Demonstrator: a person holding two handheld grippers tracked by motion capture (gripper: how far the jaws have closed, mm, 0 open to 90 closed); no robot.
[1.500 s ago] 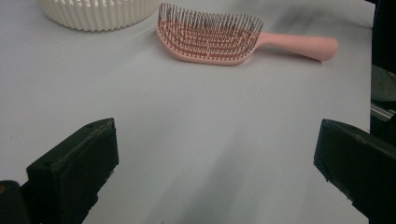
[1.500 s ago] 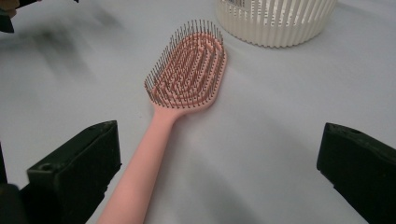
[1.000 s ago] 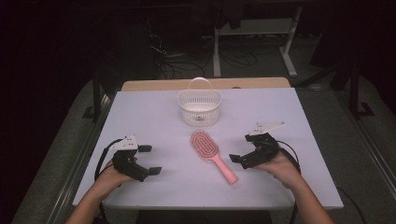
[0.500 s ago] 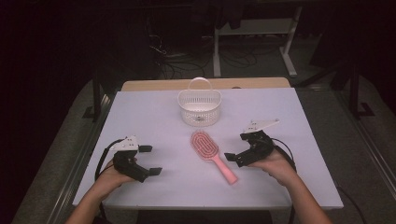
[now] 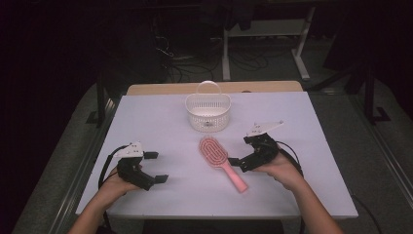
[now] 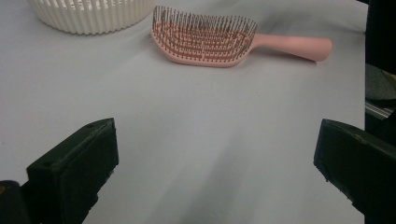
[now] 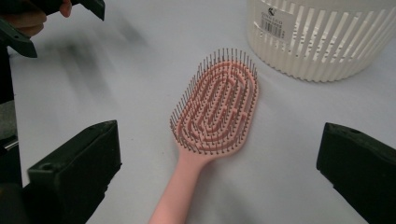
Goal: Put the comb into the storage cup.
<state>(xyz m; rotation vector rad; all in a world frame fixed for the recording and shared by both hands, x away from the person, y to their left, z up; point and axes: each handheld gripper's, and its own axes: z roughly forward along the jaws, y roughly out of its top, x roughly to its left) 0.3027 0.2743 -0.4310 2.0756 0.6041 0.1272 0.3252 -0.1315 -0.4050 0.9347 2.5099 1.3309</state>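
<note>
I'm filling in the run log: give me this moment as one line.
right tongs: open, beside pink hairbrush handle, not gripping | left tongs: open, apart | hairbrush: flat, bristles up, before white basket

Dark room; white table (image 5: 160, 117); cables on floor (image 5: 185, 68); metal stand (image 5: 265, 31).

A small white sticker (image 7: 274, 22) with a barcode sat on the basket (image 7: 322, 42) wall. Its print was too small to read. Nothing else carried writing.

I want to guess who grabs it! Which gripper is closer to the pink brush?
The right gripper. Its open jaws sit right beside the pink hairbrush handle; the left gripper stays farther off.
</note>
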